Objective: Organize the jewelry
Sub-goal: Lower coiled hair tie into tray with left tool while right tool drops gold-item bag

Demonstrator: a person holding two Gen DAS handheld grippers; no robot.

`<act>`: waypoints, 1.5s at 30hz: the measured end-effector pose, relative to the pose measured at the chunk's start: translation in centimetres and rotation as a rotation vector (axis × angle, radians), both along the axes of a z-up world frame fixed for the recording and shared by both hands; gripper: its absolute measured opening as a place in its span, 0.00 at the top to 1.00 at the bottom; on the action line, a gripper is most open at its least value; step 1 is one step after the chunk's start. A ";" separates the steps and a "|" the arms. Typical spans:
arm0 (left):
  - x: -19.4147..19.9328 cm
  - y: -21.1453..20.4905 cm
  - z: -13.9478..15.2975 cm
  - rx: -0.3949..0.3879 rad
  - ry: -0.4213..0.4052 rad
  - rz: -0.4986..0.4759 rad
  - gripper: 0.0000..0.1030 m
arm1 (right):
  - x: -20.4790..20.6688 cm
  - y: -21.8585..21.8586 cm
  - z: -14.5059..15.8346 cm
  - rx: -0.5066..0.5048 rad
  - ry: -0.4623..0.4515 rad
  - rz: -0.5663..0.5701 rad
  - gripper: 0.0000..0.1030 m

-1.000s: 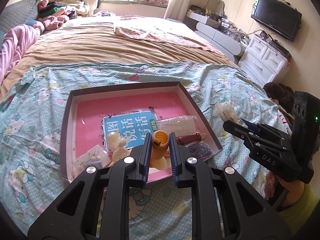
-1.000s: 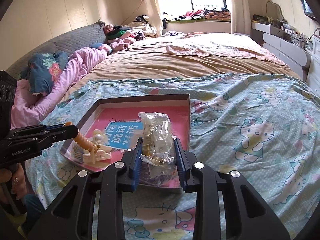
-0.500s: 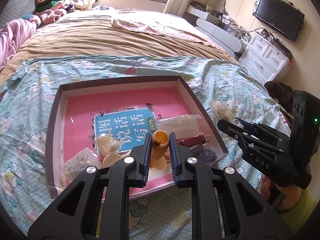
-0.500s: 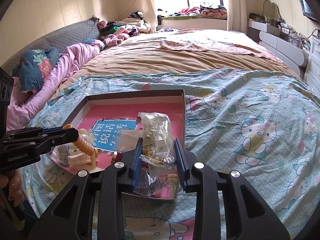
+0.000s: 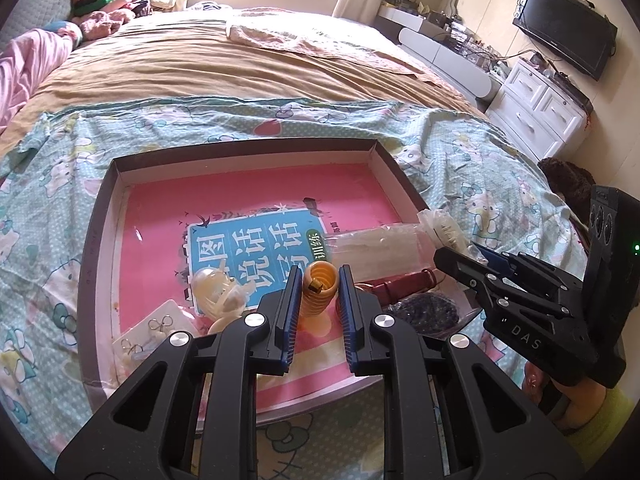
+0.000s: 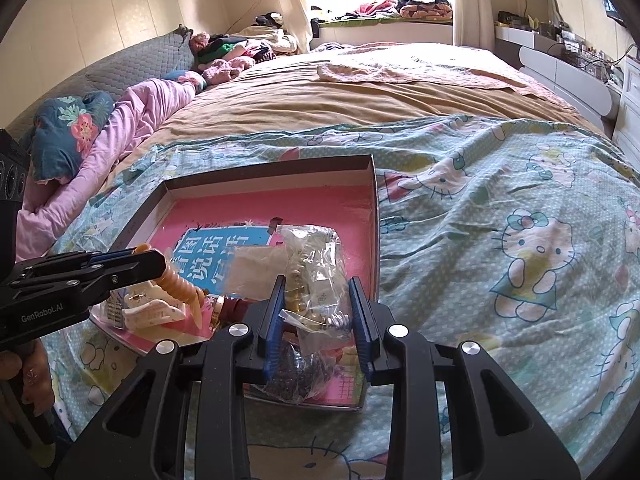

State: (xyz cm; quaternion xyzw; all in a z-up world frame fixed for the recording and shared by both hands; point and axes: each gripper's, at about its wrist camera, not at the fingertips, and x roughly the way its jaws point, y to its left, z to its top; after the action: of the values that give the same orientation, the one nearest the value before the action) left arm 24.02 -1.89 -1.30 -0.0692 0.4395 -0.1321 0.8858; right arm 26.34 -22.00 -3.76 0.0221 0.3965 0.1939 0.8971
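Note:
A shallow dark-rimmed box (image 5: 96,216) with a pink book inside lies on the bed; it also shows in the right wrist view (image 6: 374,200). My left gripper (image 5: 319,284) is shut on an orange ribbed hair clip (image 5: 319,289) above the box's near part. My right gripper (image 6: 319,300) is shut on a clear plastic bag of jewelry (image 6: 316,268) above the box's right near corner; the bag also shows in the left wrist view (image 5: 444,230). In the box lie a cream hair clip (image 5: 218,288), a card of earrings (image 5: 152,328), a dark red case (image 5: 404,282) and a bag of dark beads (image 5: 428,312).
The box rests on a Hello Kitty blanket (image 6: 520,248) over a tan bedspread (image 5: 240,64). Pillows and clothes (image 6: 80,132) lie at the head of the bed. White drawers (image 5: 540,112) and a TV (image 5: 568,28) stand to the right.
Both grippers have moved forward and lower over the box, which now looks larger. Each keeps its hold on its item.

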 end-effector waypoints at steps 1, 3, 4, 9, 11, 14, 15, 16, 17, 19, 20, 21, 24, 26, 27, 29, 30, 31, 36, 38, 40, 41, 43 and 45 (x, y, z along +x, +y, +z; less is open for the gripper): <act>0.1 0.0 -0.1 0.002 0.000 0.000 0.90 | 0.1 0.1 -0.2 -0.002 0.004 0.002 0.72; 0.1 0.1 -0.1 0.000 0.000 0.001 0.90 | 0.1 0.1 -0.4 -0.004 0.010 0.002 0.72; 0.2 0.1 -0.2 0.002 0.000 0.003 0.90 | 0.2 0.1 -0.4 -0.005 0.012 0.001 0.72; 0.3 0.2 -0.4 0.003 0.003 0.004 0.88 | 0.4 0.2 -0.7 -0.004 0.023 -0.001 0.71; 0.3 0.3 -0.4 0.004 0.005 0.004 0.87 | 0.5 0.3 -0.8 -0.005 0.027 0.000 0.70; 0.4 0.3 -0.4 0.005 0.006 0.004 0.85 | 0.7 0.4 -0.9 -0.002 0.038 0.002 0.70; 0.4 0.3 -0.5 0.007 0.007 0.004 0.85 | 0.7 0.4 -0.9 -0.002 0.041 0.003 0.70; 0.3 0.3 -0.4 0.006 0.008 0.003 0.85 | 0.7 0.5 -0.9 -0.002 0.041 0.004 0.69; 0.3 0.3 -0.4 0.005 0.008 0.002 0.85 | 0.7 0.5 -0.9 -0.003 0.041 0.006 0.69; 0.3 0.4 -0.4 0.005 0.009 0.003 0.85 | 0.6 0.6 -0.9 -0.004 0.041 0.011 0.67; 0.2 0.4 -0.4 0.003 0.010 0.004 0.85 | 0.5 0.6 -0.8 -0.002 0.040 0.012 0.65; 0.2 0.4 -0.4 0.002 0.010 0.004 0.85 | 0.4 0.6 -0.8 -0.001 0.037 0.011 0.63; 0.1 0.5 -0.3 0.004 0.010 0.006 0.85 | 0.0 0.3 -0.6 0.005 0.028 0.003 0.55; 0.0 0.6 -0.2 0.001 0.011 0.009 0.85 | -0.2 0.0 -0.4 0.007 0.029 -0.001 0.53; -0.1 0.6 -0.2 0.001 0.009 0.009 0.85 | -0.3 -0.1 -0.3 0.009 0.029 -0.003 0.53; -0.3 0.6 0.0 0.001 0.006 0.008 0.85 | -0.7 -0.5 -0.1 0.010 0.024 -0.008 0.49; -0.3 0.6 0.0 0.001 0.004 0.008 0.85 | -0.9 -0.6 0.1 0.011 0.021 -0.011 0.48; -0.3 0.5 0.1 0.002 0.004 0.007 0.85 | -1.0 -0.8 0.3 0.013 0.016 -0.014 0.47; -0.8 0.3 0.7 0.009 -0.004 0.005 0.83 | -2.1 -1.5 1.6 0.023 -0.003 -0.030 0.36; -1.0 0.3 1.0 0.014 -0.008 0.010 0.74 | -2.7 -1.8 2.3 0.038 -0.020 -0.037 0.27; -1.5 0.3 1.5 0.017 -0.019 0.018 0.66 | -3.5 -2.1 3.2 0.039 -0.046 -0.045 0.19; -1.9 0.4 1.8 0.019 -0.026 0.019 0.63 | -3.8 -2.2 3.7 0.039 -0.058 -0.046 0.15; -2.4 0.4 2.3 0.022 -0.037 0.024 0.55 | -4.6 -2.3 4.5 0.034 -0.082 -0.048 0.11; -3.2 0.6 2.8 0.026 -0.052 0.039 0.38 | -5.4 -2.4 5.2 0.030 -0.101 -0.047 0.08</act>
State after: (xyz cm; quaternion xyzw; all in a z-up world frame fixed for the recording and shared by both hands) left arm 20.85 -1.29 1.55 -0.0626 0.4164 -0.1108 0.9002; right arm 20.97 -24.41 1.42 0.0349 0.3473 0.1797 0.9197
